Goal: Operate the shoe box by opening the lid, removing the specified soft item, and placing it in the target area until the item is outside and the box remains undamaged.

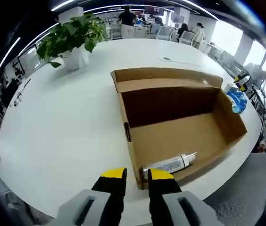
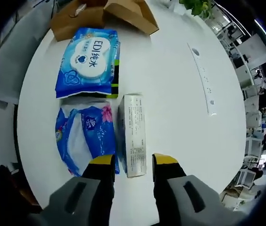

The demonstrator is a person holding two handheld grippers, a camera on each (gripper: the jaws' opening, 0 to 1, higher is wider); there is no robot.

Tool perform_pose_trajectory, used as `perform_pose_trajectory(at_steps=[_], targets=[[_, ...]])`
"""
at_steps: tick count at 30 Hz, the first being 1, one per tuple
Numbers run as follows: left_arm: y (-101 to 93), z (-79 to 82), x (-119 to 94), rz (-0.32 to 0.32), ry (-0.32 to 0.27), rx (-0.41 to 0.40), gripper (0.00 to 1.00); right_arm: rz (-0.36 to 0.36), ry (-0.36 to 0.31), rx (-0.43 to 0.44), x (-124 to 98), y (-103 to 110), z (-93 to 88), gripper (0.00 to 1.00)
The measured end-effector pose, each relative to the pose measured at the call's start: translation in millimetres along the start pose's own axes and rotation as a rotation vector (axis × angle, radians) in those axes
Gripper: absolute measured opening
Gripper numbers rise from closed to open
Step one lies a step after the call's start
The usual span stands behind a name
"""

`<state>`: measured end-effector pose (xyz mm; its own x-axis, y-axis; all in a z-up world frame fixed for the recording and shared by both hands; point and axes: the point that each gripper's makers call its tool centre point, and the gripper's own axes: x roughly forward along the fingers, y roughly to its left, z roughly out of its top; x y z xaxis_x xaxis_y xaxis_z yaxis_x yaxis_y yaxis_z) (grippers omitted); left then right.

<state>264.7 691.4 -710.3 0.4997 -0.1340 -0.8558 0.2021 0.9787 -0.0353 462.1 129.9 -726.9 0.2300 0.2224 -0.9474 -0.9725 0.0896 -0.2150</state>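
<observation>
Lying open on the white desk (image 1: pixel 53 127), the brown cardboard shoe box (image 1: pixel 180 136) holds a white tube (image 1: pixel 170 164) just ahead of the left gripper (image 1: pixel 137 176), jaws apart. The right gripper (image 2: pixel 132 162), jaws apart and empty, hovers over a white carton (image 2: pixel 133 134), long axis along the jaws, beside two blue soft packs (image 2: pixel 89 61).

Left gripper view: near, above open box (image 1: pixel 180 122). Right gripper view: down onto table (image 2: pixel 180 84); box shared.
</observation>
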Motion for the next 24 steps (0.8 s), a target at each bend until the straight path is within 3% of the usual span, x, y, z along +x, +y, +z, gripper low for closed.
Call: perform_pose_trajectory(at_steps=[5,11,16,24], targets=[[0.4,5.7,-7,0.003,-0.035,0.023,0.24,-0.026,-0.02,0.048,-12,3,4.6,0.37],[6.1,18.6,-17,0.015,-0.083,0.055,0.3,-0.071,-0.082,0.164,-26,6,13.7,0.47],[3.5,30.9,-21,-0.01,-0.116,0.086,0.32,-0.099,-0.137,0.251,-40,13,23.6,0.6],[-2.7,49.7,-26,-0.064,-0.135,0.208,0.37,-0.145,-0.24,0.345,-66,35,45.2,0.75]])
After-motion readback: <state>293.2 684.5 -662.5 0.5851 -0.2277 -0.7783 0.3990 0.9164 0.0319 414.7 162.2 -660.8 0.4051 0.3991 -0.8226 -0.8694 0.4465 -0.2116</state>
